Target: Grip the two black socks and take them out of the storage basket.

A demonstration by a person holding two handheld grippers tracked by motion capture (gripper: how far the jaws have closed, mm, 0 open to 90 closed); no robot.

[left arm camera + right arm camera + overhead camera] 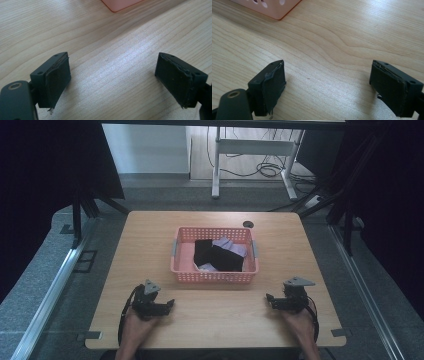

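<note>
1. High view: pink basket (215, 270) sits mid-bench, holding a jumble of black and pale lilac cloths (220, 254). Left hand-held gripper (167, 305) and right hand-held gripper (269, 298) rest low on the near part of the bench (150, 235), one to each side of the basket and apart from it, noses turned inward. Reads as a neutral ready pose: both tools level with the basket's front corners, so either can go in for a cloth. Neither holds anything.
2. Same view, surroundings: light wood bench top, small dark round spot (248, 224) near the far edge. Grey carpet around it, metal rails on either side, dark curtains left and right, white desk legs (216, 165) and loose cables on the floor behind.
3. Left gripper view: jaws spread wide, bare wood grain between them, pads worn at the edges. Basket corner (120, 4) at the top, well clear.
4. Right gripper view: jaws spread fully, nothing between them. Perforated basket corner (274, 7) at upper left, not touched.
</note>
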